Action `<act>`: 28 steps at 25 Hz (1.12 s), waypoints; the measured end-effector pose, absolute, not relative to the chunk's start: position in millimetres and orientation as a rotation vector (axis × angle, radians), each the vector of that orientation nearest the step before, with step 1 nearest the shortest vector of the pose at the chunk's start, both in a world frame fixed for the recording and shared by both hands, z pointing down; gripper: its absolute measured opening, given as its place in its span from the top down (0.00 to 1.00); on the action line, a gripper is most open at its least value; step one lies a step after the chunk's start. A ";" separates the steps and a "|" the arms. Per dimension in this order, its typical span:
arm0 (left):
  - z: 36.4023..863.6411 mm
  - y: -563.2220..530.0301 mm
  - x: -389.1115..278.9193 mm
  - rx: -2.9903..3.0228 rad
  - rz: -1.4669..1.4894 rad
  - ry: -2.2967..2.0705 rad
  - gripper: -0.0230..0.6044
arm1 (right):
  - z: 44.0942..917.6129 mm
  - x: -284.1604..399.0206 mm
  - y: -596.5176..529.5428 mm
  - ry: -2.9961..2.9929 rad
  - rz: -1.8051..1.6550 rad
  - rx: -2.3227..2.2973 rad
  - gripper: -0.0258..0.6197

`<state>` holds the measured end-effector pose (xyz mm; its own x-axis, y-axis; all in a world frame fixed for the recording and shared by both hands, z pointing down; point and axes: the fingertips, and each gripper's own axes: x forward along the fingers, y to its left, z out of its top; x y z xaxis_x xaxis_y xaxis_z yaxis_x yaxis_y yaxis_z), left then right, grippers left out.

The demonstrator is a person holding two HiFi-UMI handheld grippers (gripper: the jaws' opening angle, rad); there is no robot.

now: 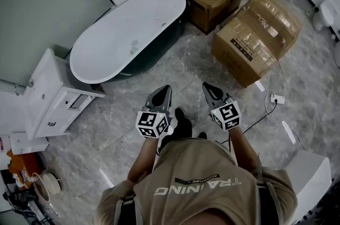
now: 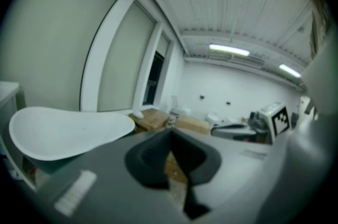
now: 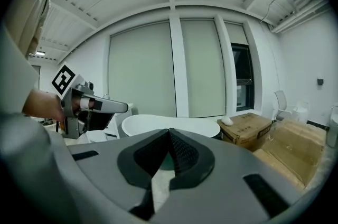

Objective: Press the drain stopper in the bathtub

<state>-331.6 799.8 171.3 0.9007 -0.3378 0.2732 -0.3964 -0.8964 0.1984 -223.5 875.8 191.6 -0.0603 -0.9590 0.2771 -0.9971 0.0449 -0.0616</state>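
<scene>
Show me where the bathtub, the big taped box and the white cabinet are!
bathtub (image 1: 106, 51), head view, its white inner floor.
big taped box (image 1: 260, 33), head view, its top face.
white cabinet (image 1: 47, 86), head view, its top.

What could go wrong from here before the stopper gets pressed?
1. The left gripper and right gripper are both shut and well short of the bathtub. What looks like the drain stopper sits low in the basin, so a long lean over the rim may cost balance.
2. A cable and power strip lie on the floor at the person's right: a possible trip.
3. The cardboard box crowds the tub's far end, so approaching from there looks tight.
</scene>
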 end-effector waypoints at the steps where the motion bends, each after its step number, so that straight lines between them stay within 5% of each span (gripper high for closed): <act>1: 174.5 787.8 -328.0 2.809 0.330 -0.543 0.96 | 192.6 -219.5 865.3 -2.126 0.368 2.042 0.94; 28: 193.6 508.5 -178.1 2.769 0.398 -0.615 0.96 | 224.1 -94.5 575.2 -2.159 0.343 1.785 0.94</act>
